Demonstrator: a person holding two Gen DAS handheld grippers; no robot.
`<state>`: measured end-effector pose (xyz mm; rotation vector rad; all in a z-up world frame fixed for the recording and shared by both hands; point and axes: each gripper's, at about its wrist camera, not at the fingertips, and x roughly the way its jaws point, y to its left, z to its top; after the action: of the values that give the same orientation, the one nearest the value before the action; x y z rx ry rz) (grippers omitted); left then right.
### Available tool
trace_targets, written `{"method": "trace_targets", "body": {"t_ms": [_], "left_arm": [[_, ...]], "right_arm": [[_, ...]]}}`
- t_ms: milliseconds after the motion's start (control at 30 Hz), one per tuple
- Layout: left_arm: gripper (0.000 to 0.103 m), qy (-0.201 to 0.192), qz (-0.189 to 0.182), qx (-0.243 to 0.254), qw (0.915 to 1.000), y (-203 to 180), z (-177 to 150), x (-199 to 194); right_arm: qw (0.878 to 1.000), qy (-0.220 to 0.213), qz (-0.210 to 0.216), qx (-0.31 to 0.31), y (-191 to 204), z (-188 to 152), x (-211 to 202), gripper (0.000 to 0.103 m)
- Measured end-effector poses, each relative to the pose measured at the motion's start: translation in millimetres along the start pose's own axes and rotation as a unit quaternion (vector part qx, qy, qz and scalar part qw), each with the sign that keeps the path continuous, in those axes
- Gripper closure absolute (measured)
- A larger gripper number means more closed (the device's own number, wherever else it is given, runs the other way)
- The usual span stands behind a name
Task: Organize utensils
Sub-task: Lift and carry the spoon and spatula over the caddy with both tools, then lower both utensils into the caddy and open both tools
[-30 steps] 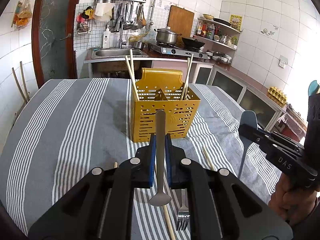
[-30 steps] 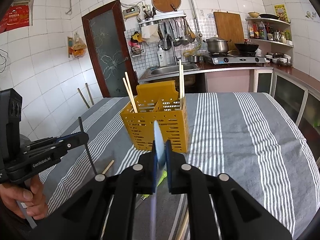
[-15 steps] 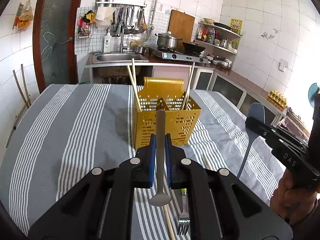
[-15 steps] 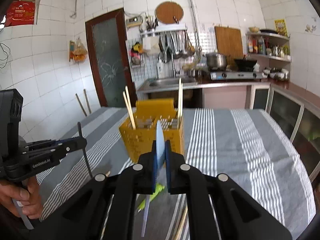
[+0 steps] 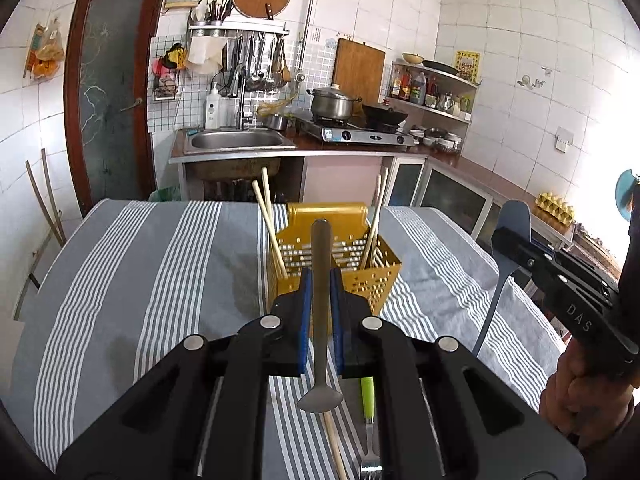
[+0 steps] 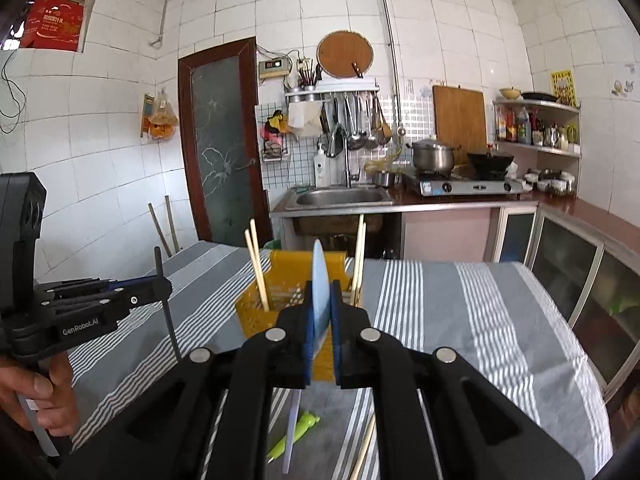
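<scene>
**Both jaws clamped on utensils above the striped tabletop**

Our left gripper (image 5: pixel 320 312) has its jaws closed on a grey metal spoon (image 5: pixel 321 320), bowl hanging toward us. Our right gripper (image 6: pixel 322 328) pinches a pale blue spatula (image 6: pixel 320 284) edge-on, so its shape is hard to read. Beyond both stands the perforated yellow caddy (image 5: pixel 376 280) holding wooden chopsticks (image 5: pixel 270 224), mid-tabletop. Below, partly hidden, lie a green-handled fork (image 5: pixel 368 400) and a loose chopstick (image 5: pixel 334 440).

left gripper (image 5: pixel 321 312) | black, blue pads, silver screws | right gripper (image 6: pixel 321 320) | same
</scene>
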<state>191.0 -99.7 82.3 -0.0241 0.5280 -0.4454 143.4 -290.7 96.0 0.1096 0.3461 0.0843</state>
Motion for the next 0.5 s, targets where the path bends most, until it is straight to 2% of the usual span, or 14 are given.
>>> {"method": "trace_targets", "body": {"t_ms": [500], "left_arm": [[0.095,-0.051,-0.008,0.015,0.9985,-4,76,13]], "right_arm": [[0.998,-0.058,-0.003,-0.027,8,65,27,0.096]]}}
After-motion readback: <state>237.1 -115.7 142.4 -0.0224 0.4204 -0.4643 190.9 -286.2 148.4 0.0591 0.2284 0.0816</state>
